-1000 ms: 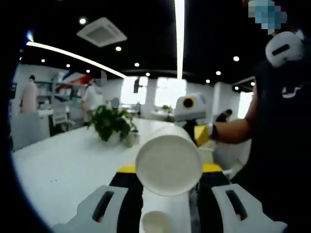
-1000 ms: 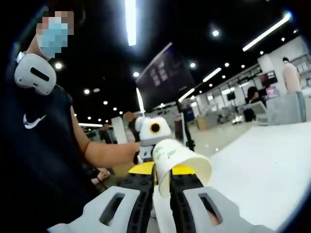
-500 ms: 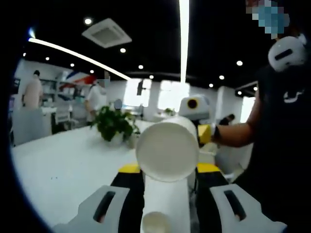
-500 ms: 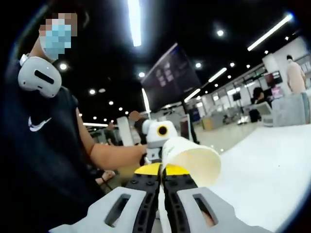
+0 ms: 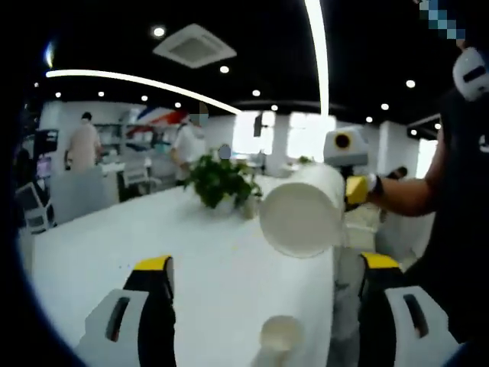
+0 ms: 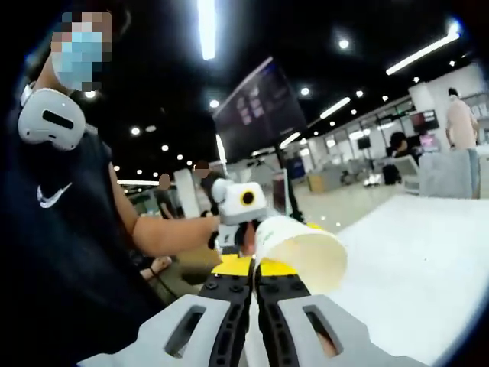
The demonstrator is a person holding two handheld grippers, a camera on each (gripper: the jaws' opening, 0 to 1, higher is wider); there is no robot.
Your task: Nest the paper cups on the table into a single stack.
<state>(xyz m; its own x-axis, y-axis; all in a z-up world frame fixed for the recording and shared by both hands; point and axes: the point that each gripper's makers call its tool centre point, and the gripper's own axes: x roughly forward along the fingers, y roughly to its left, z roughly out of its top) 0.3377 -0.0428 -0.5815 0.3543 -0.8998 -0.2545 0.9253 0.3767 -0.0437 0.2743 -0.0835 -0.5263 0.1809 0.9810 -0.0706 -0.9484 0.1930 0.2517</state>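
**Q:** What is the condition of each gripper?

**A:** In the left gripper view, the left gripper (image 5: 267, 287) has its jaws spread wide apart and holds nothing. In the right gripper view, the right gripper (image 6: 254, 277) has its jaws pressed together on the wall of a paper cup (image 6: 299, 250), clamping it near the rim.

**Q:** Where is that paper cup?

**A:** It is held up in the air above the white tabletop (image 6: 428, 260), tilted on its side. In the right gripper view its open mouth faces right, toward the tabletop. In the left gripper view the same cup (image 5: 302, 218) shows its flat white base, carried by the right gripper coming in from the right, with the person's forearm (image 5: 401, 195) behind it.

**Q:** Are other cups visible?

**A:** Yes. In the left gripper view, a second cup (image 5: 280, 335) appears at the lower edge between the open jaws. Whether it stands on the tabletop cannot be told.

**Q:** What else is on the tabletop?

**A:** A potted plant (image 5: 220, 180) stands farther back, well apart from the cups. In the right gripper view the left gripper (image 6: 238, 222) appears just behind the held cup, held in the person's hand (image 6: 208, 227).
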